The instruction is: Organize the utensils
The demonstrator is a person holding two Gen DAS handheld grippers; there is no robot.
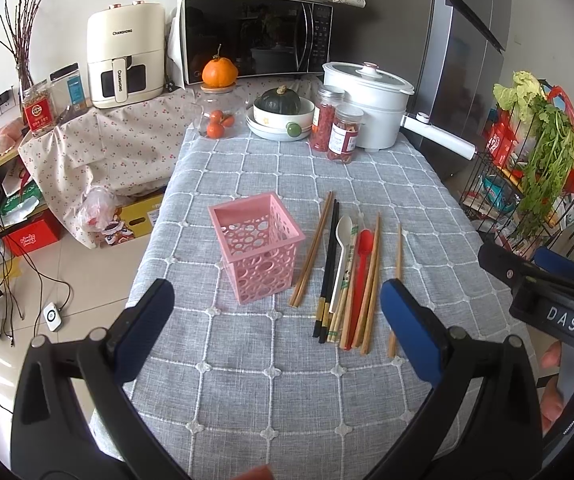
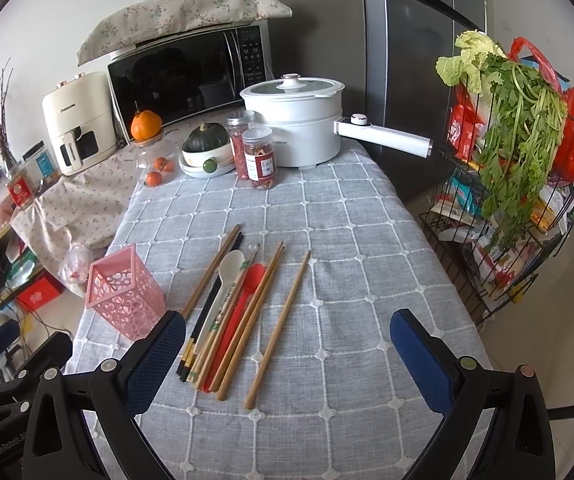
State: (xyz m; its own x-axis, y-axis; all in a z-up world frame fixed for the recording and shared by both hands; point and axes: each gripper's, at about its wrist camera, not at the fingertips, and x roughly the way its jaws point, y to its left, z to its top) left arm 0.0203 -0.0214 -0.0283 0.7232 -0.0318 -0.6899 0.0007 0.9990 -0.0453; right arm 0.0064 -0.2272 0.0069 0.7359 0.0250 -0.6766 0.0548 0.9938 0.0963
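I hold my left gripper (image 1: 277, 316) and right gripper (image 2: 287, 344) spread wide, gripping nothing. The utensils (image 2: 231, 312) lie just beside the pink basket (image 1: 257, 248).

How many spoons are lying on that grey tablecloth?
2. The white spoon lies among the chopsticks, right of the pink basket. The red spoon lies just right of it, handle partly covered by chopsticks. Others could be hidden under the pile.

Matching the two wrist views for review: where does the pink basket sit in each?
Left wrist: pink basket centre frame, left of the utensil row.
Right wrist: pink basket lower left, beside the left finger.
Shared landmark: white spoon, lying among the chopsticks.
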